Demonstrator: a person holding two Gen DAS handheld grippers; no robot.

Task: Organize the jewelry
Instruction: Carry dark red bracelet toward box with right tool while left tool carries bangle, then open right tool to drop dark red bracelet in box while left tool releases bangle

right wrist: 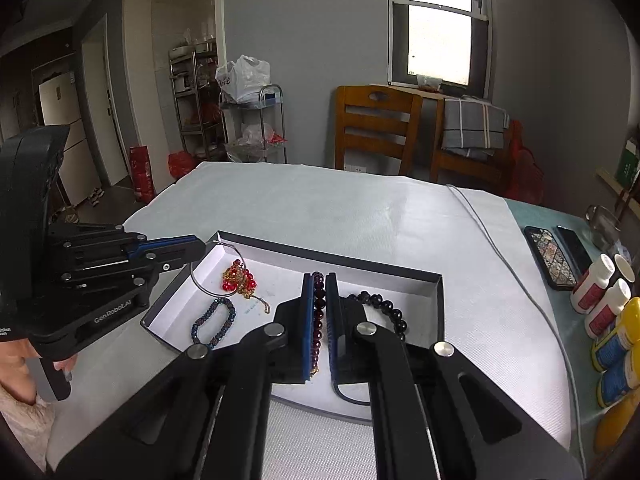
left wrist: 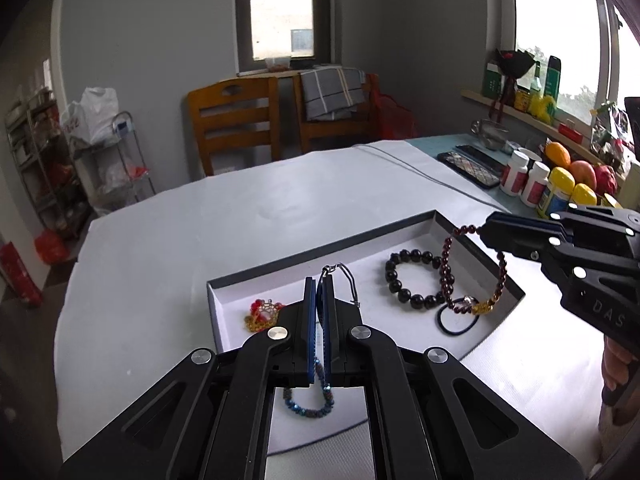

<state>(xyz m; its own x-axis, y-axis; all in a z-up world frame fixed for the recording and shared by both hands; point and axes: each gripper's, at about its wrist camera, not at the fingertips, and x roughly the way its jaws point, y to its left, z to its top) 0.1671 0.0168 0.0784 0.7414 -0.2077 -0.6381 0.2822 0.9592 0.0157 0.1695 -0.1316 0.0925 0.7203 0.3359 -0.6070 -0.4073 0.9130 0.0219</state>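
Two pieces of jewelry are held at this moment: the right gripper has its jaws nearly closed on a dark red bead bracelet, which hangs as a loose loop over the box, and the left gripper is closed on a thin silver wire ring over the box corner nearest to it. I judge the bracelet light and limp, with smooth beads that can slip, so a pinch across the strand is best; the wire ring looks springy and thin, easy to bend. Below the grippers, inside the box, I count one black bead bracelet, one blue beaded bracelet, one red and gold ornament and one dark hair elastic. Beyond the right gripper, at its outer side, stand several pill bottles and two phones.
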